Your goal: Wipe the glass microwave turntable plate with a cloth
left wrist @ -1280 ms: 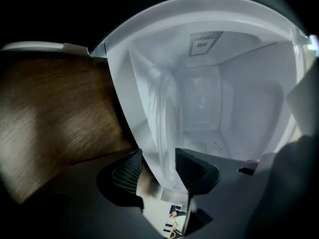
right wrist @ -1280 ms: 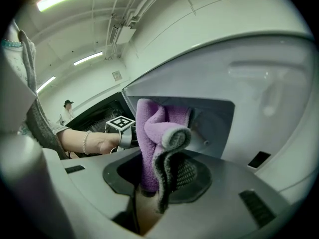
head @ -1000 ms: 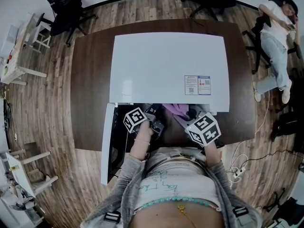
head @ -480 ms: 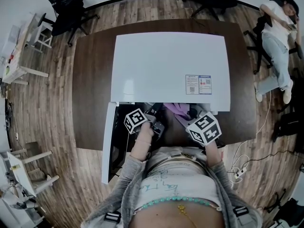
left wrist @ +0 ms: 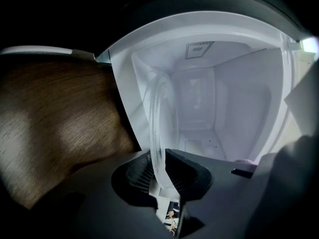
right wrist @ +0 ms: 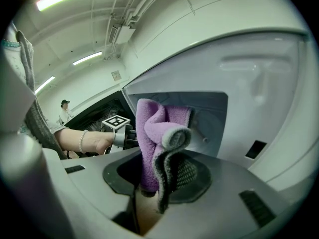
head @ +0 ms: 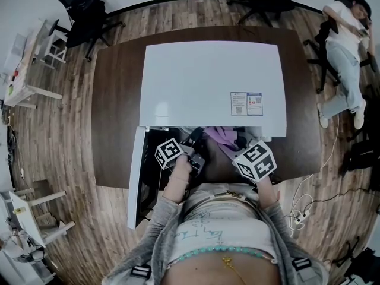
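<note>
The glass turntable plate (left wrist: 162, 108) stands on edge at the mouth of the microwave cavity (left wrist: 224, 108). My left gripper (left wrist: 160, 166) has just been closing and its jaws now pinch the plate's near rim. In the head view the left gripper (head: 193, 141) reaches into the opening under the white microwave (head: 214, 88). The right gripper (right wrist: 159, 176) is shut on a folded purple cloth (right wrist: 154, 133), held just outside the opening; from the head view the cloth (head: 221, 136) shows at the microwave's front edge. The plate is hidden in the head view.
The microwave door (head: 135, 177) hangs open at the left of my left arm. The microwave sits on a dark wooden table (head: 113, 100). Office chairs (head: 83, 10) stand behind the table, and a person (head: 347, 46) sits at the far right.
Hardly anything differs in the head view: both grippers stay at the microwave's opening.
</note>
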Demonstrator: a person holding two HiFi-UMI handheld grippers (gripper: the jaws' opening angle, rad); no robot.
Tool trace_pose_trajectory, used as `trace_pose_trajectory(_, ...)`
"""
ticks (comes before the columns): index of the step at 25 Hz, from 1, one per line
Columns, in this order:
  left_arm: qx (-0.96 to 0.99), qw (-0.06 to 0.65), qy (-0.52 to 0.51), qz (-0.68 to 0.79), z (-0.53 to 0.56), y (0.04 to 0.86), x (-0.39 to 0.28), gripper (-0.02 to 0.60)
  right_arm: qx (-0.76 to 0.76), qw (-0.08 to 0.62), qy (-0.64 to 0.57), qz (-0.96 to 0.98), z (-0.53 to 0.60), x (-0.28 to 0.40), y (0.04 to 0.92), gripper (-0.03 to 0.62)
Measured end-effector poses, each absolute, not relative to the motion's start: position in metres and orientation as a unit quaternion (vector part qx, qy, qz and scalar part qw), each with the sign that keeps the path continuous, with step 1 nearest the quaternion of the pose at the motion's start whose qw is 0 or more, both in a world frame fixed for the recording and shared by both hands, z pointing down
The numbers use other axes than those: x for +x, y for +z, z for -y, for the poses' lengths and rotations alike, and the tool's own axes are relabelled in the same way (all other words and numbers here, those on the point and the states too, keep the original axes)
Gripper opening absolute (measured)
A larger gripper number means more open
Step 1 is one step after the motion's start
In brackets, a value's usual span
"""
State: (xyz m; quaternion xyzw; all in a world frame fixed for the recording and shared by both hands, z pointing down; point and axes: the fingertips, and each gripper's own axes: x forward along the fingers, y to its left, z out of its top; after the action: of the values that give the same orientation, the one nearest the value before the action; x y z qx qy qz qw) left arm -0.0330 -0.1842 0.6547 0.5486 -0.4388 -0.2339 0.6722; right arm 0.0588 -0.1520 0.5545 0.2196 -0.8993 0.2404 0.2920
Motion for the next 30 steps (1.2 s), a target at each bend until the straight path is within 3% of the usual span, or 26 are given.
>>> trace_pose_trajectory(30,0.550,0.667,-0.234,0.445,0.139,0.655,-0.035,0.067,0.225,0.298,0.217,0.902,0.132,0.061,0.549,0.124)
